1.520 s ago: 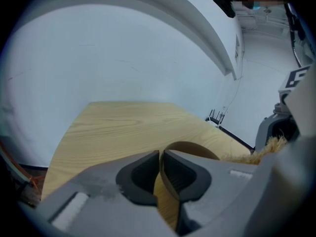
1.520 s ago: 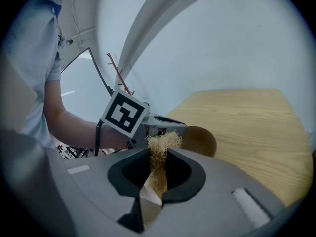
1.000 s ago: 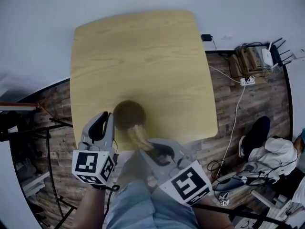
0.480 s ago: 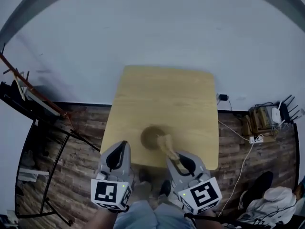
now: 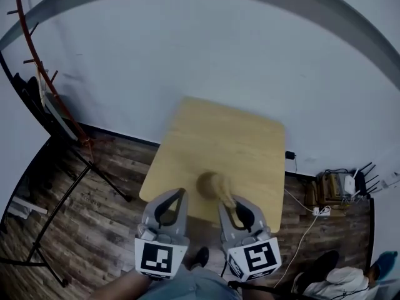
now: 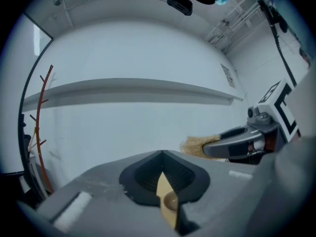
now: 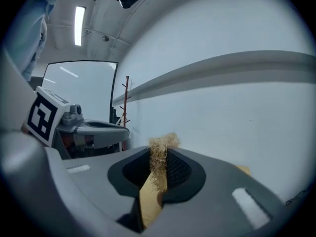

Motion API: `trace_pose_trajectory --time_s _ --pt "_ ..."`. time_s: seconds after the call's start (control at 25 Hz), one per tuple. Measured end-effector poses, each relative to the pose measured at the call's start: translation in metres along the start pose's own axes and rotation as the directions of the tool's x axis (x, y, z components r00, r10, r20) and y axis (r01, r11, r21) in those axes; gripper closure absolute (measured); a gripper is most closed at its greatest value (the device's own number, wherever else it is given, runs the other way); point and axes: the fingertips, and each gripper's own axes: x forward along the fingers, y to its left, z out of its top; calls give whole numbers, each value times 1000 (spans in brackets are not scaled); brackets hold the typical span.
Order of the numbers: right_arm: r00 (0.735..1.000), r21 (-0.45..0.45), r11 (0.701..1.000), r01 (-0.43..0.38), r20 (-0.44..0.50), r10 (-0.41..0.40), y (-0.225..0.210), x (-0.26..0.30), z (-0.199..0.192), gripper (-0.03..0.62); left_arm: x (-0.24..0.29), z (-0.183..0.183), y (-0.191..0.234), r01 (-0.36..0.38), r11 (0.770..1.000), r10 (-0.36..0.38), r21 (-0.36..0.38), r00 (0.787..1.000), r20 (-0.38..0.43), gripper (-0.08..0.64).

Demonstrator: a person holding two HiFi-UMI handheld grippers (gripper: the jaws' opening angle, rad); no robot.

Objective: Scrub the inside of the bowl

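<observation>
table top bare all round the bowl, which sits nr the front edge: open room to its left, right & far side. brush held in right gripper reaches over bowl's near-right rim, blocking that side. wall close behind table's far edge. floor left: black stand legs, red coat rack. floor right: cables, power strip.

Ahead of the jaws, a pale wooden counter stands before a white wall. Dark plank floor lies to their left, with a red coat stand.
</observation>
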Motion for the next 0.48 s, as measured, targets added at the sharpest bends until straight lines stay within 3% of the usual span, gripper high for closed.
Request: trace_pose_trajectory --time_s 0.28,0.48 --pt "998 -30 997 66 13 -65 29 14 19 534 -14 8 35 27 999 -26 -38 999 30 540" --pt "993 -46 992 121 9 -120 33 8 11 534 -22 -4 31 74 996 -71 -42 996 59 540"
